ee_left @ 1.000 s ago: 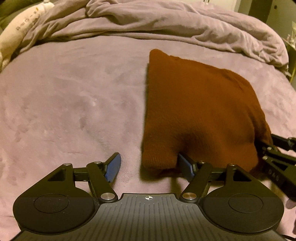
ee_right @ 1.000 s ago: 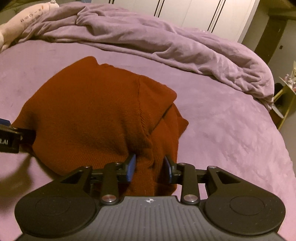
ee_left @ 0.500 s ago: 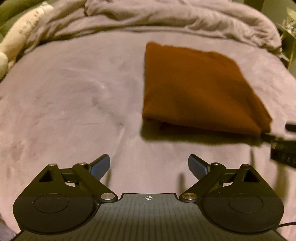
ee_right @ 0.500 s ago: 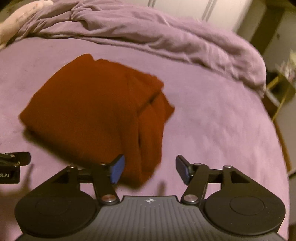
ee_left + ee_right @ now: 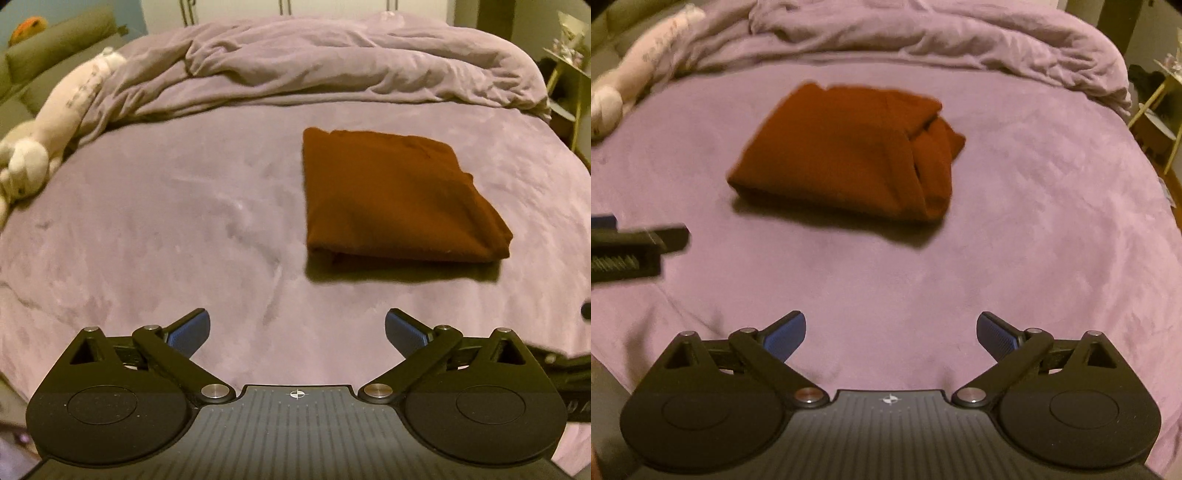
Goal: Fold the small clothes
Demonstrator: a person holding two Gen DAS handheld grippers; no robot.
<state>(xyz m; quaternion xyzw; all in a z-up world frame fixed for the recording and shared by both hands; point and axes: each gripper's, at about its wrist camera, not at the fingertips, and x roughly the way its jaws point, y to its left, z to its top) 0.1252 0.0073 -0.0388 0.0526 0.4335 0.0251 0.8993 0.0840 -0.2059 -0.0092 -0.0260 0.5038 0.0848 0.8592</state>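
One rust-brown folded garment (image 5: 399, 199) lies flat on the purple bed sheet (image 5: 184, 229), in the right-centre of the left wrist view and the upper centre of the right wrist view (image 5: 846, 155). In the right wrist view you see layered folds stacked at its right end. Nothing rests on it and nothing touches it.

Your left gripper (image 5: 297, 332) sits at the bottom of its own frame, well apart from the garment. Its jaws have just been opening and now stand spread wide, with only bare sheet between them. Your right gripper (image 5: 891, 332) shows the same condition: jaws just opened, spread wide, gripping nothing, with clear sheet between it and the garment.

Each gripper shows in the other's view: a dark body at the left edge of the right wrist view, and one at the lower right edge of the left wrist view.

Surroundings, counted:
- One crumpled purple duvet (image 5: 332, 70) bunched across the top of the frame, behind the garment.
- One pale plush toy (image 5: 48, 125) at the upper left, lying along the duvet's edge.
- One yellow-legged side table (image 5: 1156, 110) at the far right, off the bed.
- White cabinet doors (image 5: 332, 5) beyond the duvet; their number cannot be told.
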